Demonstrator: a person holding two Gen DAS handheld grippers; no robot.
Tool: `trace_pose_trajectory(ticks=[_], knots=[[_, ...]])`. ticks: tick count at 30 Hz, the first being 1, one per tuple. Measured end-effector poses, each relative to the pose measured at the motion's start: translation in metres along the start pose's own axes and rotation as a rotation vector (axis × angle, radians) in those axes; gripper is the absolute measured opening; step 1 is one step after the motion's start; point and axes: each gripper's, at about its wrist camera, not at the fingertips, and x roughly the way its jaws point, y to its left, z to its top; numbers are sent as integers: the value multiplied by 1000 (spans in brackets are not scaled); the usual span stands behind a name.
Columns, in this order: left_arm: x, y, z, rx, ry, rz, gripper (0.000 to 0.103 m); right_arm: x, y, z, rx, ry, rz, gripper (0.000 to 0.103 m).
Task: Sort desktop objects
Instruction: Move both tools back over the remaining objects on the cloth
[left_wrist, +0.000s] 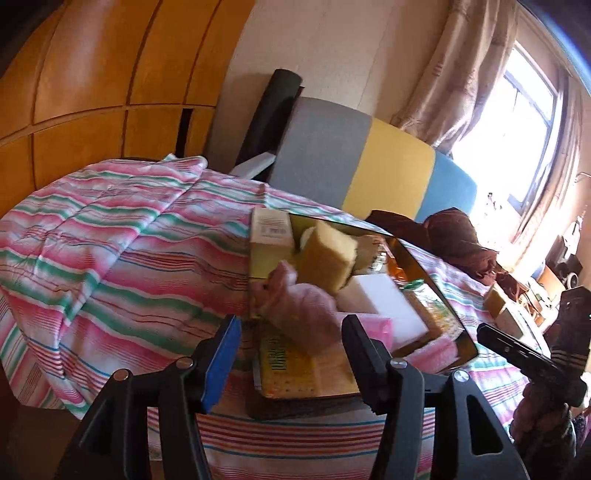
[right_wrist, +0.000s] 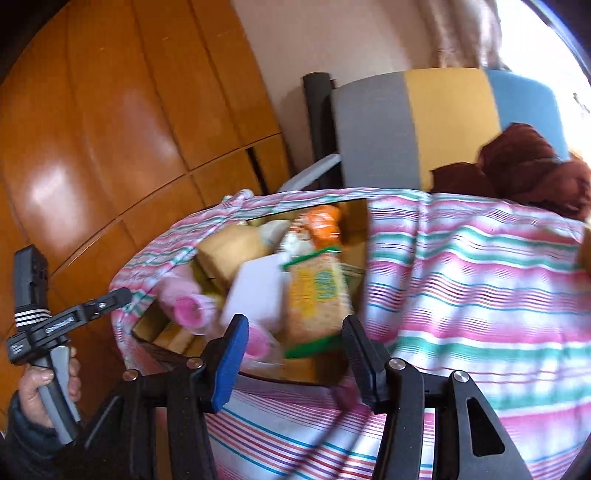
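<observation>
Clutter fills a shallow gold-lined tray (left_wrist: 436, 266) that sits on a pink, green and white striped cloth (left_wrist: 122, 236) spread over the table. Both tools are released: the left gripper (left_wrist: 291, 354) and the right gripper (right_wrist: 293, 352) each hang with their fingers spread wide and nothing between them, just short of the near edge of the tray. Packed into the tray are a yellow sponge block (left_wrist: 327, 254) tipped up on the heap, a white foam block (left_wrist: 384, 299) beside it, a pink plush thing (left_wrist: 295, 302) at the near side, a beige carton (left_wrist: 271, 230) standing at the far left corner, and a flat yellow packet with dark print (left_wrist: 291, 363) lying at the front. From the right wrist view a yellow-and-green wrapped snack pack (right_wrist: 317, 295) lies along the tray's right side, with an orange packet (right_wrist: 325, 221) behind it; much of this is smeared by motion blur, so the finer print cannot be read. The pink plush thing lies directly ahead of the left gripper, over the yellow packet. Behind the table stands a chair with a grey, yellow and blue back (left_wrist: 369, 162), a dark brown cloth (left_wrist: 458, 236) bunched at its foot, wooden cabinet doors (left_wrist: 110, 74) to the left and a curtained window (left_wrist: 517, 129) to the right. A hand (right_wrist: 44, 387) grips the handle of the left tool.
</observation>
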Motion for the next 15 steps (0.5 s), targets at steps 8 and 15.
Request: trace_pose_trajectory(ticks=[8,15], knots=[[23,-81,-3,97,93,-234,58,-42,-101,-29,191,-2,-208,58],[53,-166,-18,231,213,-373,59,-93,-175,-58,345,-38,-362,62]])
